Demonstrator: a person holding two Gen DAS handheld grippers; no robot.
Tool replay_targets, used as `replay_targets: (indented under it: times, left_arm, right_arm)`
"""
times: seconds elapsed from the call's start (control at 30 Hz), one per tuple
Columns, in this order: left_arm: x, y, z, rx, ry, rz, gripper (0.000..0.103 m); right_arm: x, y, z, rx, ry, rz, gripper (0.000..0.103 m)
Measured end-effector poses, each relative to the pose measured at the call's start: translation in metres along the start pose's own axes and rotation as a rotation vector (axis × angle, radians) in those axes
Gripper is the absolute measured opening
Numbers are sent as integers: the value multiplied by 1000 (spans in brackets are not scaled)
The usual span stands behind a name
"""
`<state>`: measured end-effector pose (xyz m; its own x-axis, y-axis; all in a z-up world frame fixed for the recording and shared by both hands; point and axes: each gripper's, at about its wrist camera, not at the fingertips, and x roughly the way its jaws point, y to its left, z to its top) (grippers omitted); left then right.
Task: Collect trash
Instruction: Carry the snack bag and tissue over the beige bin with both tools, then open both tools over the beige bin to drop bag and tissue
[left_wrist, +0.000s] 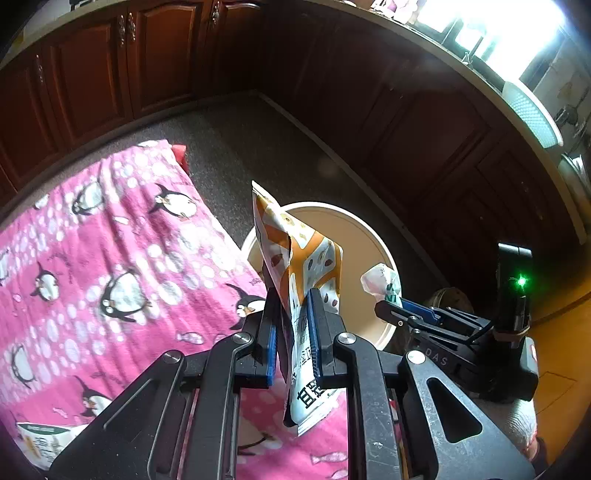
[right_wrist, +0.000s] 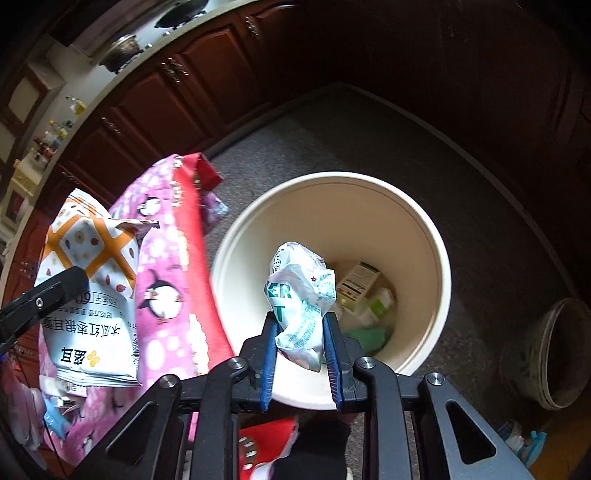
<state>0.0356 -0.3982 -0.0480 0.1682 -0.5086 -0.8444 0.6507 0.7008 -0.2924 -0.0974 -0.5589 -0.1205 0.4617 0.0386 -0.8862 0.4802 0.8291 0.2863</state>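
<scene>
Between the blue pads of my right gripper (right_wrist: 301, 345) sits a crumpled white-and-green plastic wrapper (right_wrist: 301, 295), pinched at its lower half with the bulk standing up ahead of the fingertips. Directly ahead and below it is the open cream waste bin (right_wrist: 439, 258), already holding a small carton and other packaging at the bottom. I judge the wrapper very light, soft and springy: it will drop freely once the jaws part, though film of this kind may cling to a pad.

My left gripper (left_wrist: 291, 332) is closed narrowly on an orange-and-white snack packet (left_wrist: 299, 266), clamped across its middle, top edge standing forward, printed end hanging back toward me. It hovers over the pink penguin blanket (left_wrist: 110, 258), with the bin rim just beyond its fingertips. The packet looks thin, slick and nearly weightless; a mid-body grip seems adequate, but the glossy film could slide.

Another packet (left_wrist: 40, 443) lies on the blanket, low and left of that gripper.
</scene>
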Motion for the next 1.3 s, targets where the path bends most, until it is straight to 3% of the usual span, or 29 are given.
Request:
replay_targets:
  times: [0.03,0.07,0.13,0.2,0.3,0.67,1.0,1.1,1.23,1.3]
  left_arm:
    - [2,0,0,-3,3,-4,12]
    - [4,0,0,-8,4,-9,13]
    - [7,-1,-2,-17,17,-15,17]
    - [7,1,-5,-26,26,-18,30]
    - [3,4,-10,-24,27,-25,41]
    - [-30,12,-27,0,9,1,41]
    - [-15,38,-36,-96,60,116,41]
    - [-1,35,-34,-107,97,69,41]
    - [13,21,-27,-120,116,-89,41]
    - [13,12,-25,-113,109,-130,41]
  right_arm:
    - [1,-2,0,5,2,-17,41]
    - [2,-5,0,12,1,-25,44]
    - [2,-11,-2,30,1,-13,44]
    - [0,-14,-3,44,3,-9,44]
    - [-4,-15,-5,56,0,-3,45]
    - [-17,17,-8,8,-25,26,46]
    - [-33,19,-6,14,-53,36,46]
    - [-35,14,-5,25,-60,37,46]
    - [-39,7,-4,42,-72,31,46]
    - [-42,3,-3,49,-79,21,46]
